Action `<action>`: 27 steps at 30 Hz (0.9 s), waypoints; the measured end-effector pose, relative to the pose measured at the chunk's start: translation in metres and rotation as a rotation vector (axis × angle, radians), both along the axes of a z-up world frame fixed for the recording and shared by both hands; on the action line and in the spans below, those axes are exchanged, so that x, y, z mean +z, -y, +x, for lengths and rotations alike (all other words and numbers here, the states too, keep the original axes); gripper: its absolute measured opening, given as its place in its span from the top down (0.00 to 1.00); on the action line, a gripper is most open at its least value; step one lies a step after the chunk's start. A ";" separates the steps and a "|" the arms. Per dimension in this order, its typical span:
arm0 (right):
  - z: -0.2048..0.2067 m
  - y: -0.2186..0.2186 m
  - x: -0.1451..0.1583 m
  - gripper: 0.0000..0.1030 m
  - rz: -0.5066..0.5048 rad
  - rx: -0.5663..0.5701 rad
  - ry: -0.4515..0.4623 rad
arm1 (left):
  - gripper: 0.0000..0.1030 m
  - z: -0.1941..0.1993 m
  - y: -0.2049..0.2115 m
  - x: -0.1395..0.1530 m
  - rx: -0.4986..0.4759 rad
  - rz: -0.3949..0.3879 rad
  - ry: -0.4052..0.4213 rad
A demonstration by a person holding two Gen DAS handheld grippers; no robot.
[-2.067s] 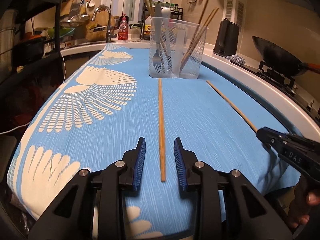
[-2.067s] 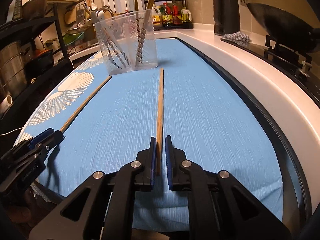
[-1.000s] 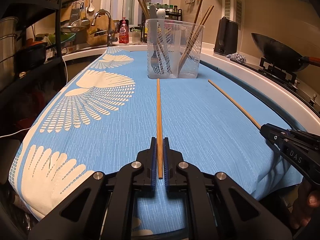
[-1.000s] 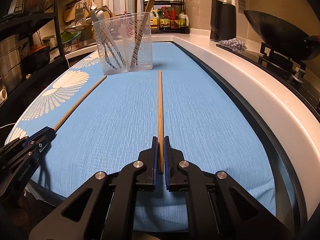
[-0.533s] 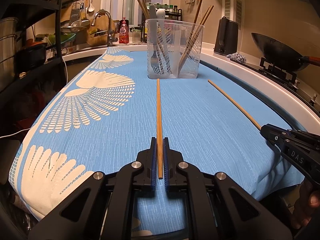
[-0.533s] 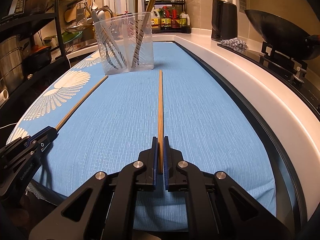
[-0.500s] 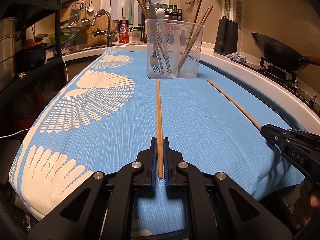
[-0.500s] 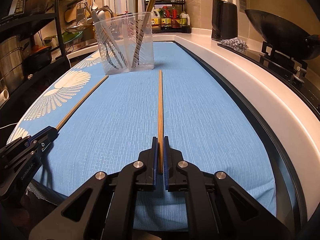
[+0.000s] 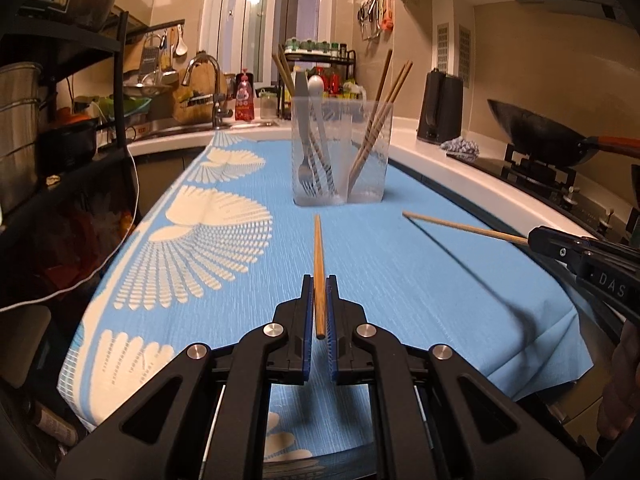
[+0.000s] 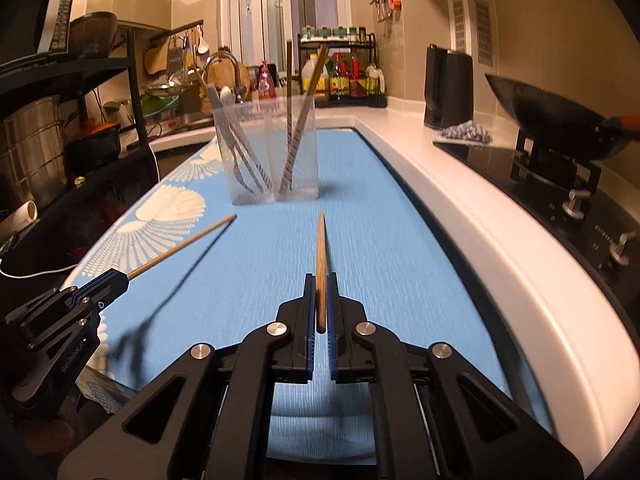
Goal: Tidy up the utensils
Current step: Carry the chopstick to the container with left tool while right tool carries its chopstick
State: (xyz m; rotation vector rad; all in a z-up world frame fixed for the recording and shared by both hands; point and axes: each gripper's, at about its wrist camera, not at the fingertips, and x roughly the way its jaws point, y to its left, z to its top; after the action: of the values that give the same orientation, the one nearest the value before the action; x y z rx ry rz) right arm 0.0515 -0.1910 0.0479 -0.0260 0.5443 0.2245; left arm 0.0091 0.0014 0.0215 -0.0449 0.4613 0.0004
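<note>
left tool pinches chopstick | right tool pinches second chopstick | both tips motion-blurred

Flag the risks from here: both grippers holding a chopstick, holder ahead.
1. Each chopstick is pinched near its back end: the left gripper holds the left chopstick, the right gripper the right chopstick. The long free length could pivot or slip.
2. The clear holder already has chopsticks leaning across its right compartment; an incoming tip may snag or tip it.
3. Both tips converge on one holder; they could collide.
</note>
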 end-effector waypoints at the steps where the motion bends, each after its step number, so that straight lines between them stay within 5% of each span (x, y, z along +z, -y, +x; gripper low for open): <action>1: -0.001 0.001 0.006 0.95 0.002 0.000 0.011 | 0.94 -0.002 -0.002 0.005 -0.002 -0.002 0.013; 14: 0.020 0.004 0.100 0.95 0.035 0.056 0.136 | 0.94 0.020 -0.027 0.087 -0.033 -0.013 0.129; 27: 0.088 -0.023 0.185 0.95 0.066 0.174 0.139 | 0.94 0.091 -0.043 0.187 -0.126 -0.064 0.075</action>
State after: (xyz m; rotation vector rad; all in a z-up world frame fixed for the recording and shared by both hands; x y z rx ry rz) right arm 0.1391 -0.1676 0.2333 -0.0251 0.3956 0.4071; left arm 0.1001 0.0445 0.2081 -0.0782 0.3884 -0.1396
